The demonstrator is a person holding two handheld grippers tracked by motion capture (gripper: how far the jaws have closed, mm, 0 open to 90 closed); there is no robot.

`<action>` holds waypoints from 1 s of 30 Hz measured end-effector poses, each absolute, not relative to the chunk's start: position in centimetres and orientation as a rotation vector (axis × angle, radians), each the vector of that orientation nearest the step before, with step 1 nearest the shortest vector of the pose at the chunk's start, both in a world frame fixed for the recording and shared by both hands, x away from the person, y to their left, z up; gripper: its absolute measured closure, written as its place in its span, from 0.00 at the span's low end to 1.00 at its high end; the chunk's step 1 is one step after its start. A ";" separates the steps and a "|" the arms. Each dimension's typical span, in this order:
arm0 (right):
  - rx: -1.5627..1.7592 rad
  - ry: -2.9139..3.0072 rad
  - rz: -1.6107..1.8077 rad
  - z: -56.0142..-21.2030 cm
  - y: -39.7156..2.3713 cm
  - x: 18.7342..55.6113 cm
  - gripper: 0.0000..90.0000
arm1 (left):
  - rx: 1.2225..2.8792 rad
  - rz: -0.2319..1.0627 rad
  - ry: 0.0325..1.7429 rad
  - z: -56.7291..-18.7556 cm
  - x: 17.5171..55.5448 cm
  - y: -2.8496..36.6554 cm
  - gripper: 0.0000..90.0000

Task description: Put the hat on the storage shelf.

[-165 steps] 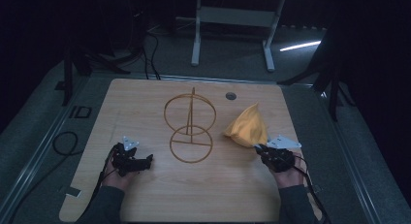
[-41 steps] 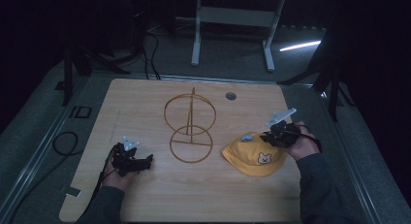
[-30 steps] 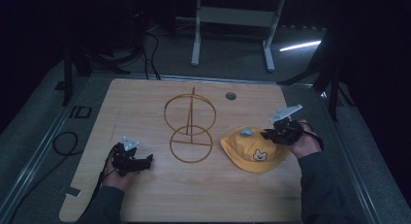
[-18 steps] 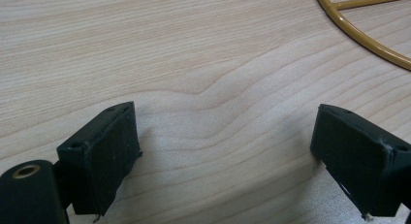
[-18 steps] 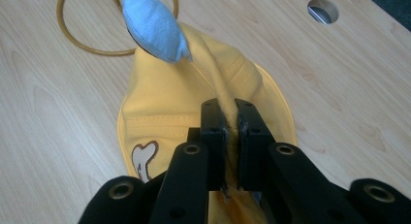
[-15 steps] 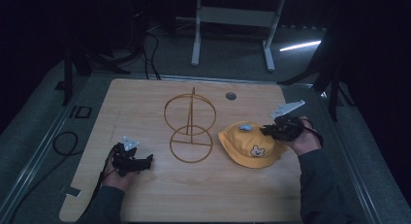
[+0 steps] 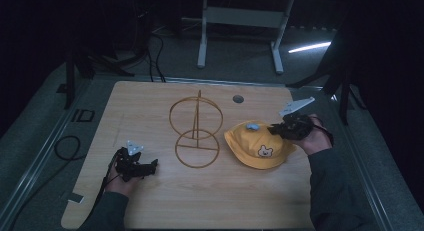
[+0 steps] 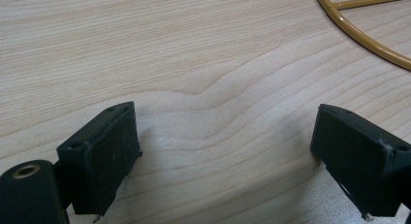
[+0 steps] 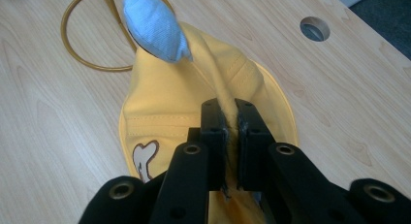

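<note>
While the hat has been shifting, these are the lines we would set down, going left to right.

Left tool: our left tool (image 7: 150,166) lies on the worktop (image 7: 150,111) near the front left, in the same spot as in the earlier high views; its jaws stand spread with only bare wood between them, as the left gripper view shows (image 8: 223,151).

Stand: the gold wire stand (image 7: 196,128) sits mid-worktop, untouched, its base ring just left of the hat.

Hat: the yellow hat (image 7: 257,146) lies on the worktop right of the stand. Over the last moments it has been drawn from nearer the front edge up and toward the stand, so we judge it is being brought there for hanging.

Right tool: our right tool (image 7: 276,129) is pressed together on a fold of the hat's fabric at its right side.

View difference: the right gripper view shows the pinched yellow ridge between the jaws (image 9: 228,132) and a pale blue ear (image 9: 152,25); the high view, being dim, leaves the grip itself hard to read but places hat against stand.
</note>
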State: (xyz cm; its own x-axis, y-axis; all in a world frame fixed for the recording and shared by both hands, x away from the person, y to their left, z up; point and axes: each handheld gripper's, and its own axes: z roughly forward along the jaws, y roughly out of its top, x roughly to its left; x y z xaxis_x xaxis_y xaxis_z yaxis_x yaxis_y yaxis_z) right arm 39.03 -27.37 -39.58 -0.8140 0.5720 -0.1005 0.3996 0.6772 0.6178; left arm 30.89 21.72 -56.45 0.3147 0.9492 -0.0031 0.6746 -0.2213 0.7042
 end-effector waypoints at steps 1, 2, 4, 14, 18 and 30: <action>0.782 2.607 0.861 -39.5 -27.4 39.1 0.93 | 1.980 0.586 1.431 -56.5 30.9 21.7 0.11; 0.775 2.612 0.863 -39.4 -27.5 39.2 0.93 | 1.979 0.586 1.431 -56.5 30.9 21.7 0.11; 0.783 2.617 0.863 -39.3 -27.5 39.4 0.93 | 1.979 0.586 1.431 -56.5 30.9 21.7 0.11; 0.768 2.632 0.888 -38.7 -27.7 40.0 0.93 | 1.979 0.586 1.430 -56.5 30.9 21.7 0.11; 0.760 2.626 0.898 -38.0 -27.9 40.3 0.93 | 1.980 0.586 1.430 -56.5 30.9 21.7 0.11; 0.755 2.591 0.987 -36.4 -28.8 40.6 0.93 | 1.978 0.586 1.430 -56.5 30.9 21.7 0.11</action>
State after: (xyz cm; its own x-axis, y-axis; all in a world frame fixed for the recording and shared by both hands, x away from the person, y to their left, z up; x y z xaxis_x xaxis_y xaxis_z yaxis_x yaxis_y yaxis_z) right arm 40.65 -28.82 -36.36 -0.8288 0.5561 -0.0616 0.3741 0.6327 0.6781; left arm 30.91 21.70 -56.46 0.3148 0.9491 -0.0040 0.6737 -0.2204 0.7054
